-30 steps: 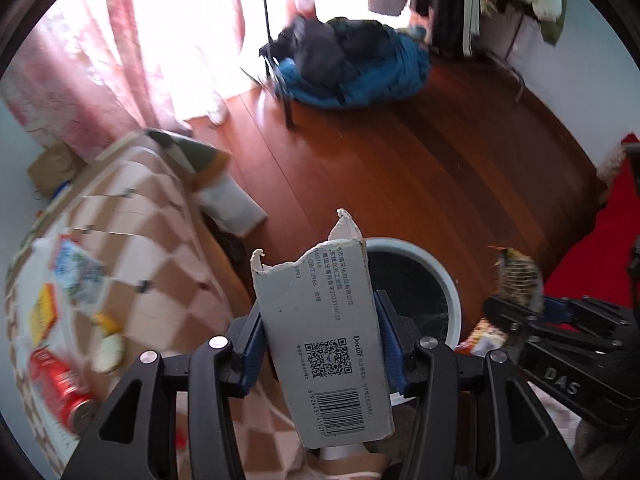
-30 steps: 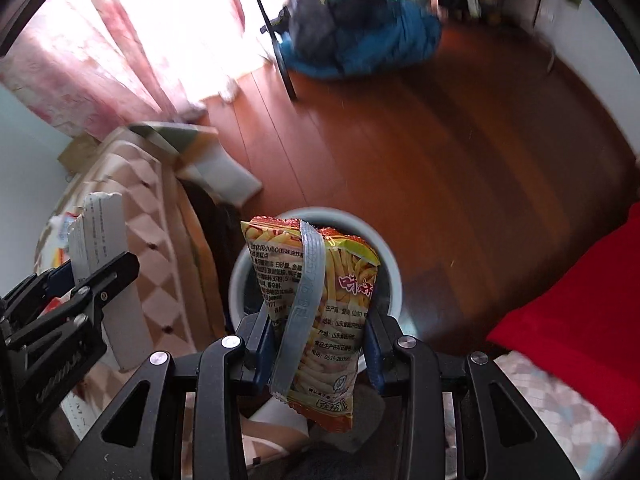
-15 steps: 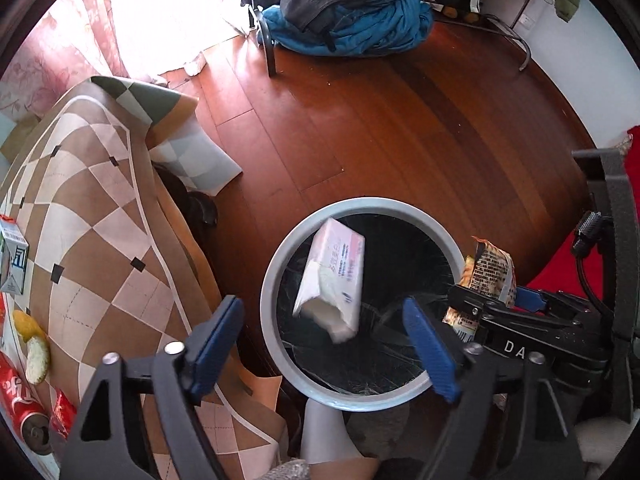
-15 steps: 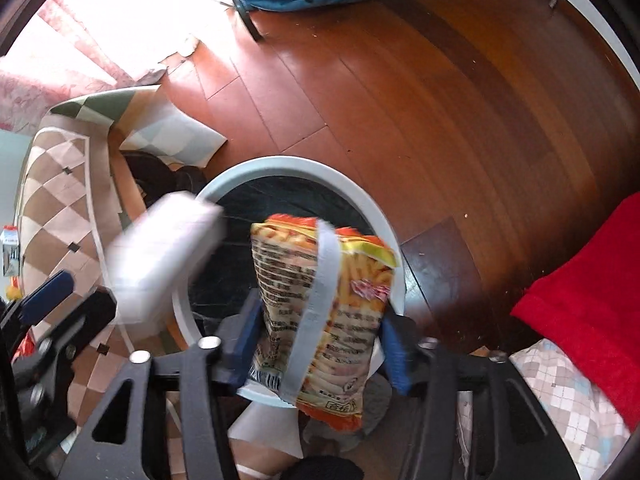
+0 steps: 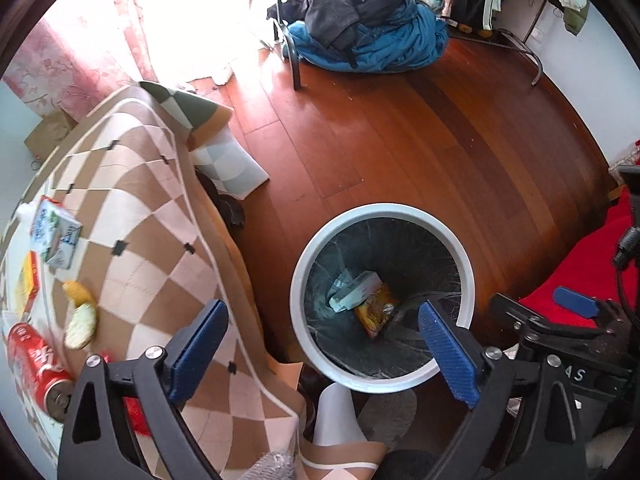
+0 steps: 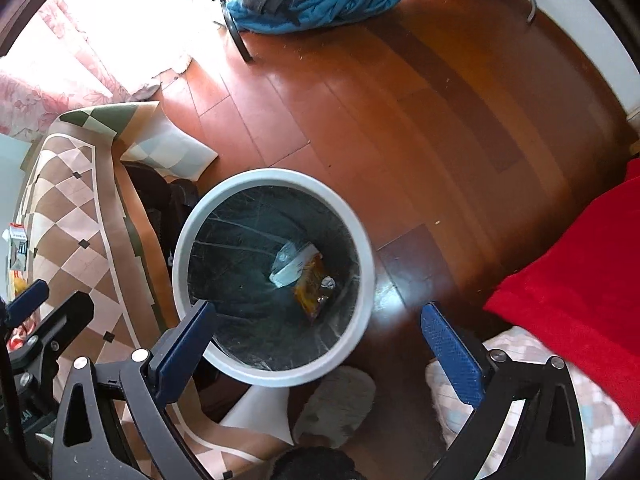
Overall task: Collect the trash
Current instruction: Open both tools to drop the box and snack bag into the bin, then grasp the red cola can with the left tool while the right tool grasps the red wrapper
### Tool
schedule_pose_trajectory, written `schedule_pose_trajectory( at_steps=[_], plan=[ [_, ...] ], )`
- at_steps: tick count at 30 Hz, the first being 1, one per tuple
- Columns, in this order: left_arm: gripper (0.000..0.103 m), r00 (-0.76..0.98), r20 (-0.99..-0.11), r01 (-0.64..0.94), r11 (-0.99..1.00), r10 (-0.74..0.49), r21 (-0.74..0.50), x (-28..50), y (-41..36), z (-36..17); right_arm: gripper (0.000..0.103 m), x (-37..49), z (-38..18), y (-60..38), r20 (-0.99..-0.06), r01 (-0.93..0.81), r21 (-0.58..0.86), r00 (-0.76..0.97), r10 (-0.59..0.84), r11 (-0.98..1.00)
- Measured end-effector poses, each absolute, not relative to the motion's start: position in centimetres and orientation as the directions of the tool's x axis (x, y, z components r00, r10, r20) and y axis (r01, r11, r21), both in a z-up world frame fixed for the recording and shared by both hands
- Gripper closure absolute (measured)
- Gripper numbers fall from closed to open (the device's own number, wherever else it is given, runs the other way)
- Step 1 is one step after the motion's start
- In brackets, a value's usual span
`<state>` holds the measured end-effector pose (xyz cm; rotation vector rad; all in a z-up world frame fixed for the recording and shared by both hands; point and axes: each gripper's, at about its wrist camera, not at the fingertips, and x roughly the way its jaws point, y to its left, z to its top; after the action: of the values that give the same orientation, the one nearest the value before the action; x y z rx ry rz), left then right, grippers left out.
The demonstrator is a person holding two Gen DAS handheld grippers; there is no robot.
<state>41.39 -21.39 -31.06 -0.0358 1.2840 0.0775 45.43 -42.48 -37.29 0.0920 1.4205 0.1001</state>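
left gripper (image 5: 320,344): jaws spread, nothing held | right gripper (image 6: 320,340): jaws spread, nothing held | bin (image 5: 304,320): carton (image 5: 358,290) and snack bag (image 5: 376,310) are contained

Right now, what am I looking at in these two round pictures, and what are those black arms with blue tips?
No robot here: a person holds a hand tool in each hand, each carrying a wide-angle camera, one picture per tool. The left claw and right claw both stand open and empty above the round white-rimmed waste bin. Inside lie a white torn carton and an orange snack bag. On the checkered tablecloth wait a red drink can and a small milk carton.
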Motion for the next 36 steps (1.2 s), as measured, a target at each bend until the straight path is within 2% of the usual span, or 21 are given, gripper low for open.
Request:
schedule_pose_trajectory(
  at_steps=[11,14,26,31,36],
  plan=[
    [0.006,0.343,-0.937,-0.084,0.996,0.062,0.035,38.2,-21.6,-26.3,0.000,41.9,-31.0,-42.7,-0.972,-0.038,0.082,0.216,0.088,0.996],
    [0.000,0.370,-0.927,-0.082,0.996,0.067,0.039,37.3,-21.8,-25.0,0.000,40.9,-29.3,-42.9,-0.967,-0.040,0.082,0.241,0.089,0.996],
    [0.000,0.447,-0.890,-0.135,0.990,0.095,0.038,32.9,-20.0,-18.6,0.000,36.6,-20.6,-42.9,-0.915,-0.029,0.167,0.369,0.166,0.985],
    [0.000,0.472,-0.873,-0.212,0.977,0.128,0.028,30.1,-15.9,-16.1,0.000,35.1,-17.0,-39.4,-0.885,-0.081,0.231,0.395,0.244,0.970],
    [0.000,0.421,-0.890,-0.368,0.930,0.175,0.008,26.5,-7.5,-16.7,0.000,34.4,-16.8,-32.0,-0.889,-0.199,0.276,0.319,0.328,0.940]
  ],
)
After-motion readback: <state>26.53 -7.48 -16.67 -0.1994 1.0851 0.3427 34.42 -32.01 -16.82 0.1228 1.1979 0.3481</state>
